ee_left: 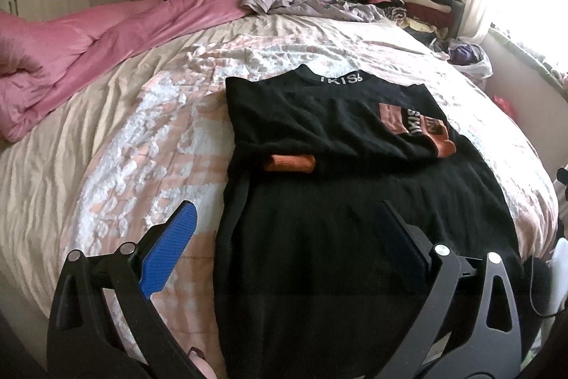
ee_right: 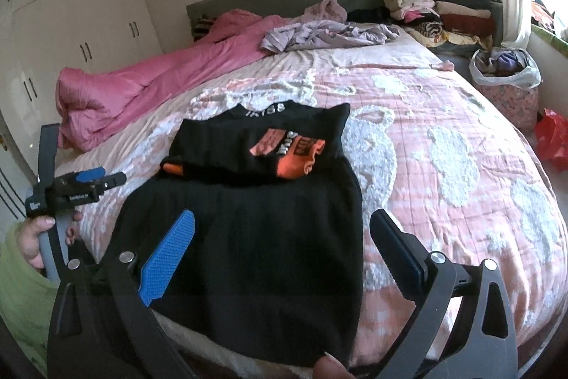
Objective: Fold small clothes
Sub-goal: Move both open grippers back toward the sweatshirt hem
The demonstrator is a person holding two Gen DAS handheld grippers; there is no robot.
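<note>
The black garment point(ee_left: 355, 237) runs off the bottom edge of the left wrist view, so its hem is unseen. The collar lettering point(ee_right: 266, 109) is too small to read surely. The orange sleeve point(ee_left: 289, 163) lies mostly tucked under folded cloth. The left gripper point(ee_right: 106, 182) looks partly hidden behind its own body.

Left claw point(ee_left: 284, 229) gapes wide, fingers spread, gripping nothing. Right claw point(ee_right: 284, 229) likewise wide apart and empty. A hand point(ee_right: 35, 237) in a green sleeve grips the left claw's handle, held low at the left.
</note>
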